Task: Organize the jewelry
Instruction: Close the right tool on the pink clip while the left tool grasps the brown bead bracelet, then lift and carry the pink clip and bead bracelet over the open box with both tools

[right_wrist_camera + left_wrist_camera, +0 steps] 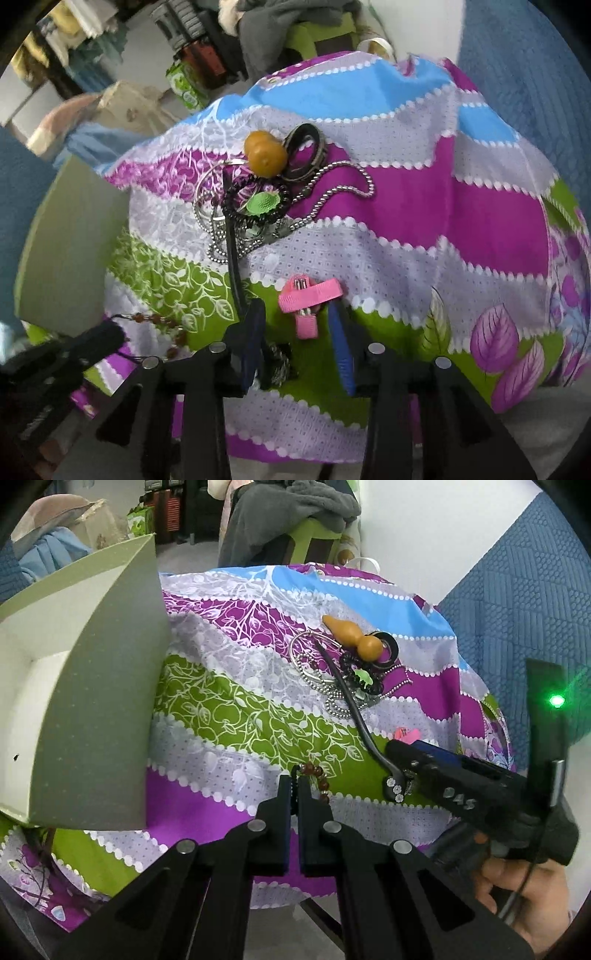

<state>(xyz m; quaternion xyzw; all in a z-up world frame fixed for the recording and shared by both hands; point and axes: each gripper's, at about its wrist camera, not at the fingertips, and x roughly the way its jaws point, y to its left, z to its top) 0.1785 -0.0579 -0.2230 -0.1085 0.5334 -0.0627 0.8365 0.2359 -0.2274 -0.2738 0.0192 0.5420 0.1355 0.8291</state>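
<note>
My left gripper (294, 781) is shut on a brown beaded bracelet (317, 775), held just above the patterned cloth; the bracelet also shows in the right wrist view (155, 319). My right gripper (297, 314) is open, its fingers either side of a pink ribbon hair clip (308, 295). A black rhinestone hairband (232, 240) runs from the jewelry pile to the gripper's left finger. The pile (347, 664) holds an orange gourd pendant (354, 635), silver bangles (306, 653), ball chains (332, 195), black rings (304, 147) and a green charm (262, 203).
A grey-green open box (92, 701) with a white inside stands at the left of the table. The colourful cloth (424, 206) covers the table. A blue quilted surface (517, 609) lies to the right, with clutter and a chair behind.
</note>
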